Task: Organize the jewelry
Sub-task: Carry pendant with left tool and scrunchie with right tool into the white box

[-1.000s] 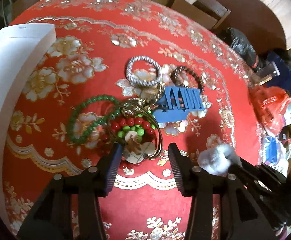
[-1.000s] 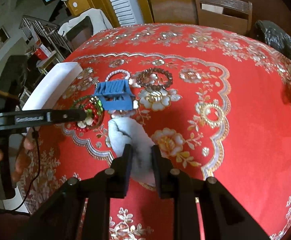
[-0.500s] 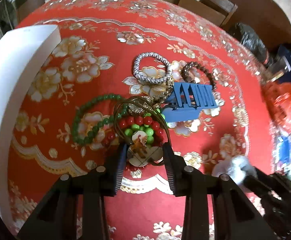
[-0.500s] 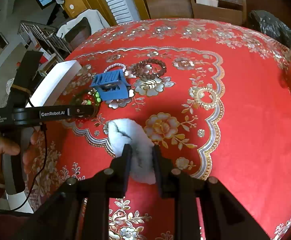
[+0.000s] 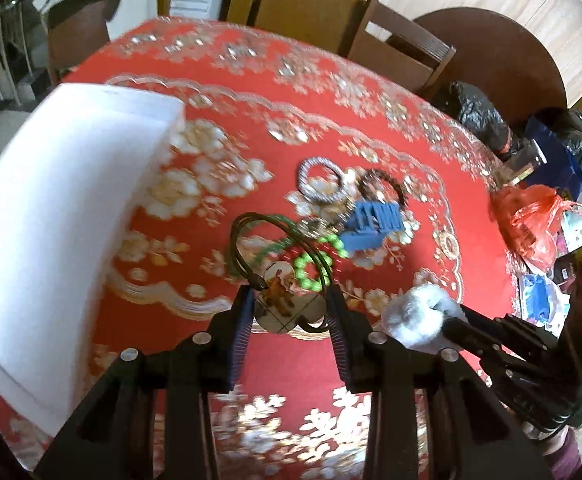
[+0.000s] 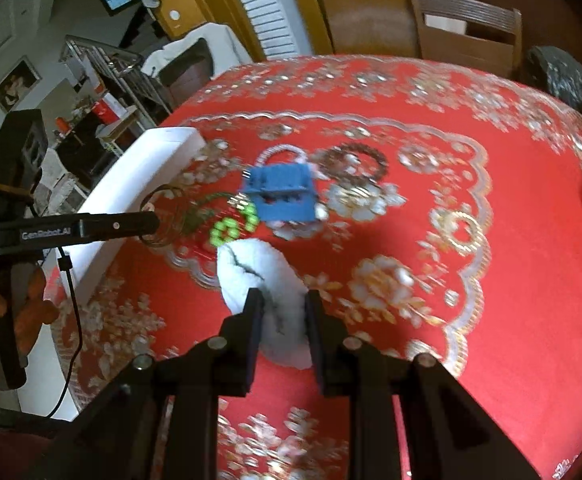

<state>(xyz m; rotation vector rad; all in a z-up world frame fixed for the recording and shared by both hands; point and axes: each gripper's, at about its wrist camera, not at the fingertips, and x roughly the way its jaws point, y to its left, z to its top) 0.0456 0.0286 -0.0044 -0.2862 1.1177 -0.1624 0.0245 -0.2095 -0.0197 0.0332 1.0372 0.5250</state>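
A: My left jaws, how do they stand?

B: The left gripper (image 5: pixel 289 314) is closed on the round pendant (image 5: pixel 283 304), low in the middle of the left wrist frame. Its dark cord loop (image 5: pixel 251 240) and the bright green beads (image 5: pixel 311 268) hang from it, blurred.

A: And the right?

B: The right gripper (image 6: pixel 279 326) pinches the white cloth (image 6: pixel 259 276), at the lower middle of its frame.

A: Where is the other jewelry?

B: On the red table (image 5: pixel 371 132), centre of frame: the silver bracelet (image 5: pixel 321 180), the dark bracelet (image 5: pixel 381 184) beside it and the blue holder (image 5: pixel 371 224) below them. A white box (image 5: pixel 59 200) lies at left.
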